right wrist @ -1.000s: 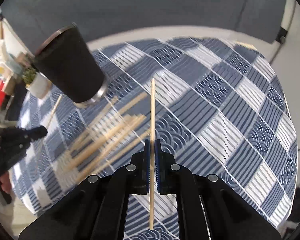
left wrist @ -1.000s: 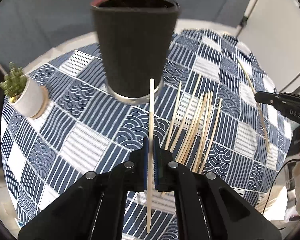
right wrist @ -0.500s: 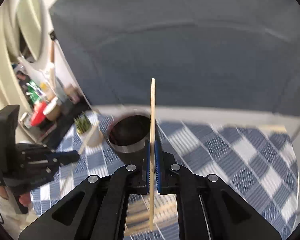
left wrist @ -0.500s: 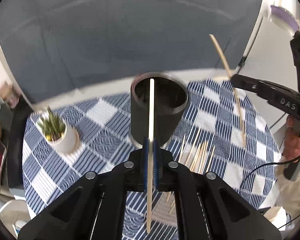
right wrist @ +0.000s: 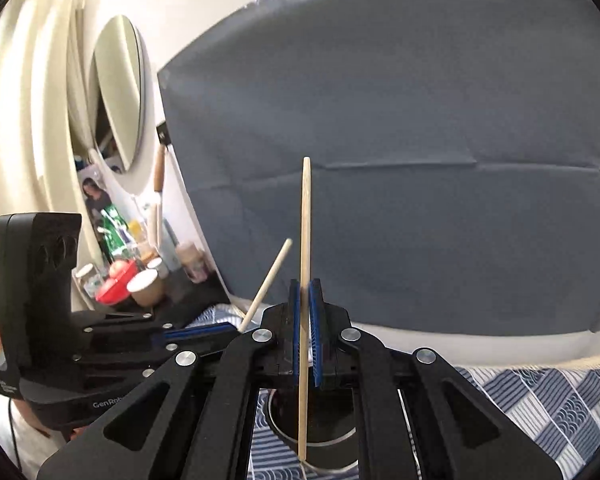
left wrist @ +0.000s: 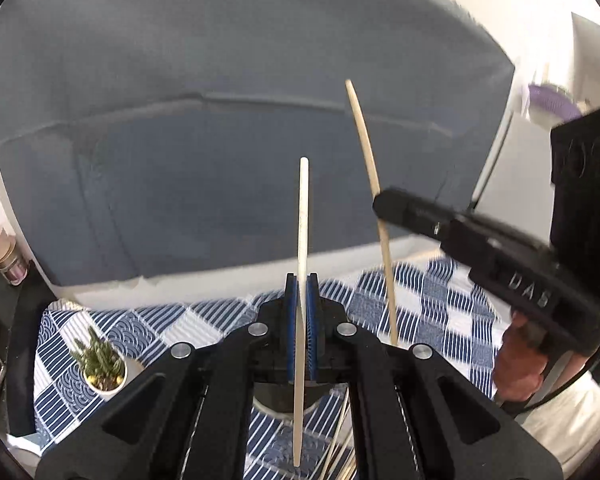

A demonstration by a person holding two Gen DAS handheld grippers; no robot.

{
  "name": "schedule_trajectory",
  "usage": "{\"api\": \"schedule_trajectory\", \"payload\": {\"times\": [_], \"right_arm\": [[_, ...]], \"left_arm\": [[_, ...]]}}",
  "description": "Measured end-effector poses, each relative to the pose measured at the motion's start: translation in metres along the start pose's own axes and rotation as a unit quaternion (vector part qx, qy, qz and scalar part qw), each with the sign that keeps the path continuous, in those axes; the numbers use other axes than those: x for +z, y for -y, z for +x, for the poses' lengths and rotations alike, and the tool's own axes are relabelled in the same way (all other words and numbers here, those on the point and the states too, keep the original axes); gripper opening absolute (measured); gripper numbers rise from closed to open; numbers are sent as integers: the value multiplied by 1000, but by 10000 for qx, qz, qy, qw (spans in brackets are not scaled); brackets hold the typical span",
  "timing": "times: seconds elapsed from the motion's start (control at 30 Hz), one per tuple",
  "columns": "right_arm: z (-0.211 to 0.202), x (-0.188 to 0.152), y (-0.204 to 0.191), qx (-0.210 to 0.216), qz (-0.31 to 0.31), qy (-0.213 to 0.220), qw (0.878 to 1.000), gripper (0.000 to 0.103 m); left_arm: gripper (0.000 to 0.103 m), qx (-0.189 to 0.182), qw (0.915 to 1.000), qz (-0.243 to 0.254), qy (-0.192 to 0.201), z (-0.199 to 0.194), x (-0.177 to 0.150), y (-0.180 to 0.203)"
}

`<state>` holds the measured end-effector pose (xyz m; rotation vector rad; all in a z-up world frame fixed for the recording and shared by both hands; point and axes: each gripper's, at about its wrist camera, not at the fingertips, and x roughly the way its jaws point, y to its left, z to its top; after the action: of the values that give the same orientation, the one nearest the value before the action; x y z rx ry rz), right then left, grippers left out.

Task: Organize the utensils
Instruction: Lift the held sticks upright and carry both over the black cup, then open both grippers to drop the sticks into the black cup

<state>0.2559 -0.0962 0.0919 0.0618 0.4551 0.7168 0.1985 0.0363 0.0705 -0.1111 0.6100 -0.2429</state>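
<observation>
My left gripper (left wrist: 301, 286) is shut on a wooden chopstick (left wrist: 302, 216), held upright above the dark cup (left wrist: 284, 400), which shows only partly below the fingers. My right gripper (right wrist: 305, 292) is shut on another chopstick (right wrist: 305, 216), also upright, its lower end over the cup's mouth (right wrist: 324, 420). In the left wrist view the right gripper (left wrist: 384, 204) and its chopstick (left wrist: 370, 168) come in from the right. In the right wrist view the left gripper (right wrist: 236, 330) and its chopstick (right wrist: 270, 276) sit at the left. Several loose chopsticks (left wrist: 340, 444) lie on the cloth.
The round table has a blue and white patterned cloth (left wrist: 440, 304). A small potted plant (left wrist: 100, 364) stands at its left. A grey backdrop (left wrist: 220, 140) hangs behind. A shelf with bottles and a red bowl (right wrist: 116, 284) is at the far left.
Both grippers have tilted up from looking down at the table and moved over the cup. The chopsticks now stand upright, and the cup has dropped below the fingers in both views.
</observation>
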Motion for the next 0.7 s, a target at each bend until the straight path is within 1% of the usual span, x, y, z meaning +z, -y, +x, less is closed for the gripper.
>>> {"api": "schedule_trajectory", "payload": {"times": [0.07, 0.13, 0.23, 0.3, 0.43, 0.53, 0.7], "right_arm": [[2, 2, 2, 58, -33, 127, 9999, 5], [6, 2, 4, 103, -51, 217, 9997, 5], [14, -1, 11, 228, 18, 262, 9994, 5], [20, -7, 16, 300, 48, 254, 9992, 5], [33, -15, 24, 349, 102, 205, 9991, 5], [43, -20, 29, 364, 106, 128, 9992, 5], [55, -36, 37, 395, 210, 74, 9990, 5]], "left_arm": [[5, -124, 9995, -113, 263, -1, 3, -3], [5, -153, 9985, -214, 483, -1, 5, -7], [5, -391, 9949, -490, 786, 5, 5, -17], [5, -483, 9928, -635, 892, 13, 2, -23], [5, -476, 9899, -726, 1122, 31, -5, -29], [5, -610, 9869, -879, 1204, 42, -6, -36], [5, -575, 9855, -812, 1372, 58, -14, -40]]}}
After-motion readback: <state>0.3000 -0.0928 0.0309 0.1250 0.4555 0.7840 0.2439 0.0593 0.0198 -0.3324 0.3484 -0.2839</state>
